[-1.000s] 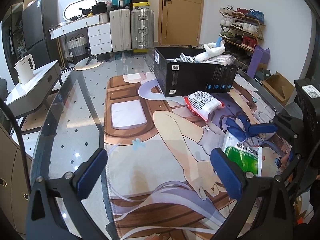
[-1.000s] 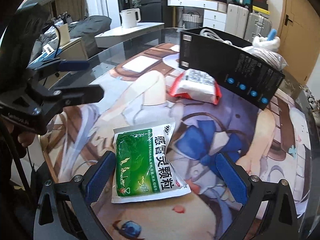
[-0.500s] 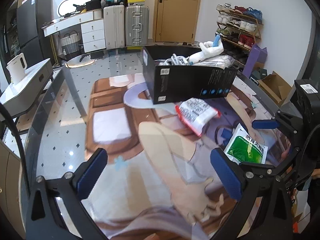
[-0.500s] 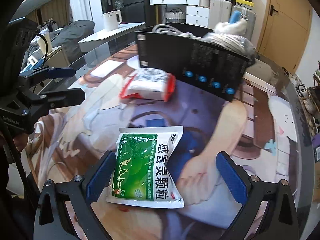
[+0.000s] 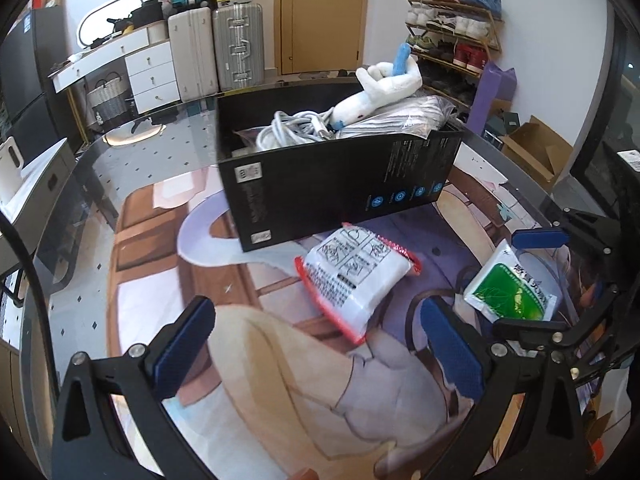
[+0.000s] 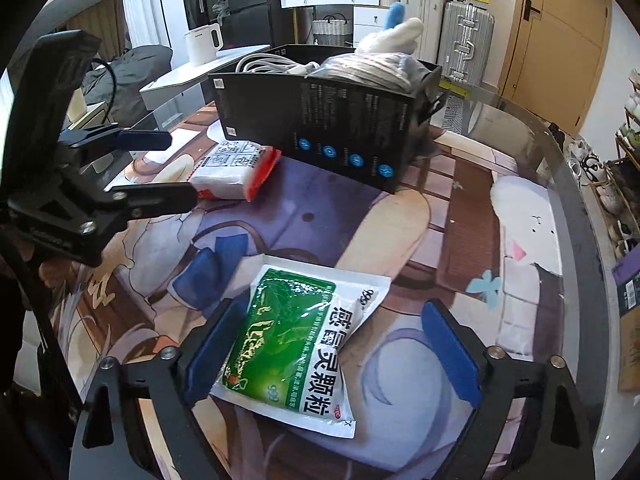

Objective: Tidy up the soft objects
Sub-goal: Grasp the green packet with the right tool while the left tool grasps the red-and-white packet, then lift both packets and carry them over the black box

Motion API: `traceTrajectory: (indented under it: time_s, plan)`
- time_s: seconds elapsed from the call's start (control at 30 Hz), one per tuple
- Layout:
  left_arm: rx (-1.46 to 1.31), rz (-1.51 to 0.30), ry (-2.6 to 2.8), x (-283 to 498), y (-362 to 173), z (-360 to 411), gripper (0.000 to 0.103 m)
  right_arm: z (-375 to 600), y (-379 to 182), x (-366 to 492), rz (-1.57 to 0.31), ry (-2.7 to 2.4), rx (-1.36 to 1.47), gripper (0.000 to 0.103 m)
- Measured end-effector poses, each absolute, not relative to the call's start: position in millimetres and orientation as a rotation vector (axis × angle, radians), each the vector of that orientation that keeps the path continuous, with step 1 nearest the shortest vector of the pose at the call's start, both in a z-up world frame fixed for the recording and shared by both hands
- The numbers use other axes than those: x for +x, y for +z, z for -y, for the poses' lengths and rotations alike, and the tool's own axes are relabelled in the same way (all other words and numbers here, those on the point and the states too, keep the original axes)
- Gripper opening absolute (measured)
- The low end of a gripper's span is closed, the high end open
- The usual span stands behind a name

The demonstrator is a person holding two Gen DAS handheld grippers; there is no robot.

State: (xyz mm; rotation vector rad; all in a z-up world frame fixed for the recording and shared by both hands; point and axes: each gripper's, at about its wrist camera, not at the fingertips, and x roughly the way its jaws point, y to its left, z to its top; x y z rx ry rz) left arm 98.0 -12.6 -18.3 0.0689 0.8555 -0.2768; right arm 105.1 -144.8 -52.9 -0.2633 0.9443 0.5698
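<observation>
A green and white pouch (image 6: 296,344) lies flat on the printed mat between the open fingers of my right gripper (image 6: 332,348); it also shows in the left wrist view (image 5: 510,292). A white packet with red edges (image 5: 356,276) lies in front of the black box (image 5: 340,188), just ahead of my open, empty left gripper (image 5: 320,348); it also shows in the right wrist view (image 6: 236,172). The box (image 6: 320,132) holds a white plush toy (image 5: 380,92), a coiled cable (image 5: 292,128) and a bagged item.
The printed mat (image 5: 280,380) covers a glass table (image 5: 92,208). The left gripper (image 6: 160,168) stands at the left of the right wrist view. Suitcases (image 5: 236,48), a drawer unit and a shoe rack (image 5: 452,28) line the walls.
Both grippers have moved forward. The left one now faces the red-edged packet and the box. The right one has closed in so the green pouch lies between its fingers.
</observation>
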Motion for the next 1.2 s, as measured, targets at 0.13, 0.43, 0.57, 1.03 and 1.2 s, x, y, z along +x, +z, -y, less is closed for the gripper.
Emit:
traceTrajectory:
  time_s: [0.13, 0.43, 0.57, 1.03, 1.2]
  plan:
    - [0.091, -0.865, -0.293, 106, -21, 16, 0.103, 150, -53, 104, -0.944, 0.559, -0.255, 0.088]
    - [0.096, -0.889, -0.345, 122, -23, 19, 0.102, 155, -50, 95, -0.927, 0.558, -0.249, 0.067]
    - [0.104, -0.894, -0.366, 126, -23, 23, 0.100, 158, -48, 96, -0.923, 0.554, -0.241, 0.051]
    - [0.137, -0.895, -0.379, 124, -22, 21, 0.044, 160, -47, 99, -0.912, 0.564, -0.215, 0.041]
    - [0.117, -0.882, -0.376, 114, -18, 15, 0.044, 160, -45, 98, -0.907, 0.567, -0.208, 0.039]
